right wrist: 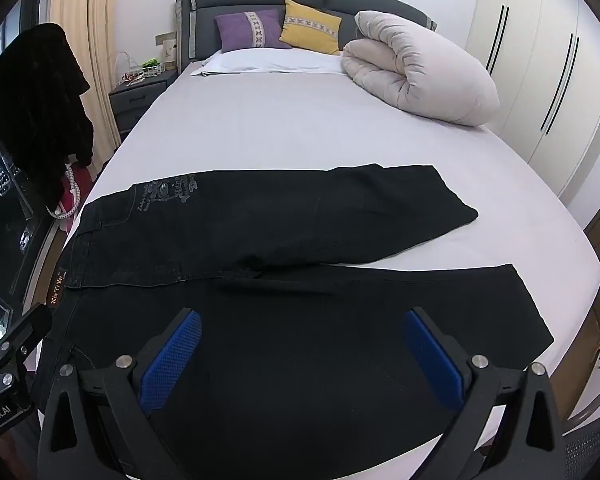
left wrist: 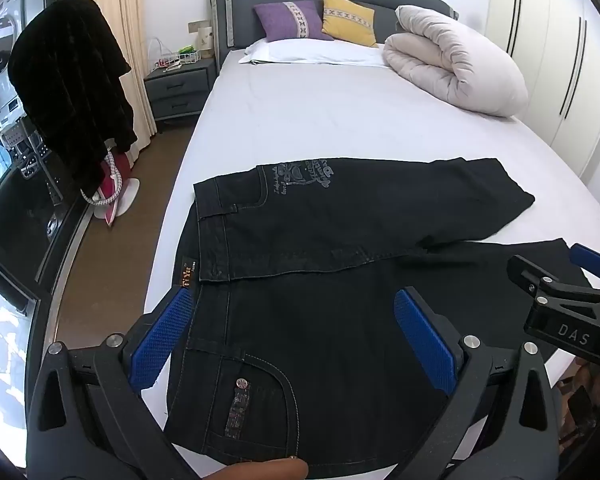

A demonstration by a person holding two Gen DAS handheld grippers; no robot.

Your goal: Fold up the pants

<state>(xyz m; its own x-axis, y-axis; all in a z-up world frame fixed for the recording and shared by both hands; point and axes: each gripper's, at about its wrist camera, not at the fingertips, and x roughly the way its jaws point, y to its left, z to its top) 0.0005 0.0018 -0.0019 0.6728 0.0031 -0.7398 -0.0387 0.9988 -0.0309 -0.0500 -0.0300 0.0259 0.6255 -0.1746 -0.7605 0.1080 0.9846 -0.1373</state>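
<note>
Black pants [left wrist: 324, 232] lie flat on the white bed [left wrist: 300, 120], waistband to the left, both legs pointing right and spread apart. They also show in the right wrist view [right wrist: 284, 232]. My left gripper [left wrist: 296, 312] is open and empty above the waistband and the near back pocket. My right gripper [right wrist: 304, 340] is open and empty above the near leg, around its thigh. The right gripper also shows at the right of the left wrist view [left wrist: 560, 280], and part of the left gripper's body at the left edge of the right wrist view.
A rolled beige duvet [left wrist: 456, 60] and purple [left wrist: 288, 20] and yellow [left wrist: 350, 18] pillows lie at the head of the bed. A nightstand [left wrist: 178, 88] and a dark garment on a rack [left wrist: 72, 88] stand to the left. Wardrobe doors [left wrist: 560, 60] are on the right.
</note>
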